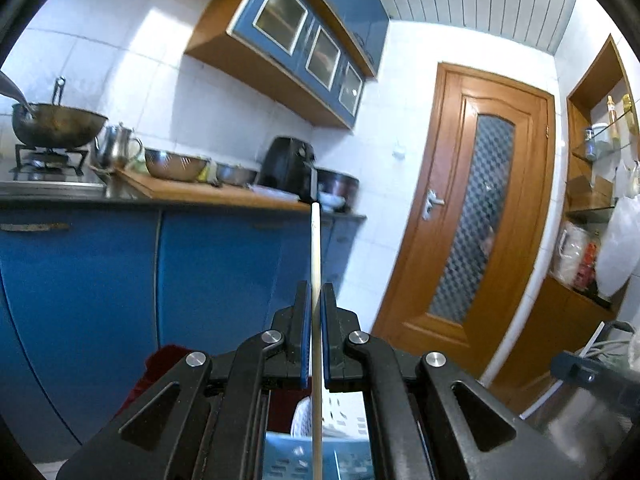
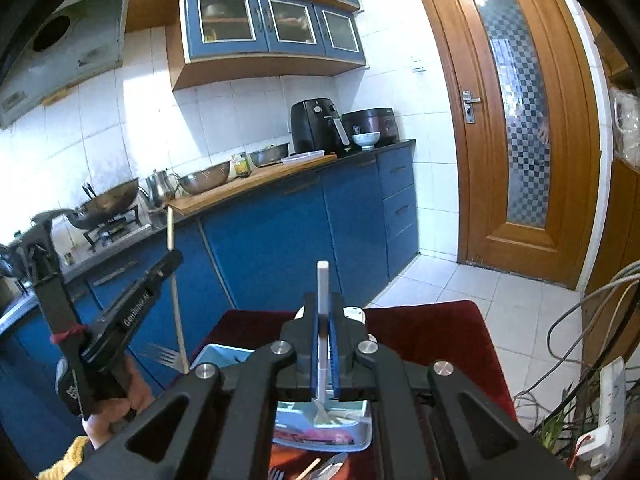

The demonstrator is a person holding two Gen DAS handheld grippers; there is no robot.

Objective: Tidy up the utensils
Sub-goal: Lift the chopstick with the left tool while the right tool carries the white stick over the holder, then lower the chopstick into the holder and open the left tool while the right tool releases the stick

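In the left wrist view the left tongs sit at bottom centre, their two blue-lined fingers drawn in until only a thin gap remains, and that gap is filled by a pale wooden chopstick. The chopstick stands nearly upright in the frame, its tip reaching the edge of the kitchen counter behind; its lower end runs down out of the bottom of the picture. Beneath the tongs a white perforated basket and a blue tray show only in slivers, the rest hidden by the black linkage. A red cloth peeks out at lower left.

In the right wrist view the same left tongs appear at the left edge, gripped by a hand that is mostly cut off. The chopstick passes through them, and a metal fork lies just beside its lower end. At bottom centre the right tongs are pinched tight on a white utensil handle that rises above the fingertips; its lower end, blurred and partly covered, hangs over a tray holding other utensils that I cannot make out. The tray rests on the red-covered surface. More utensils at the bottom edge are cut off. To the right, tiled floor lies open toward the wooden door, while cables crowd the right edge.
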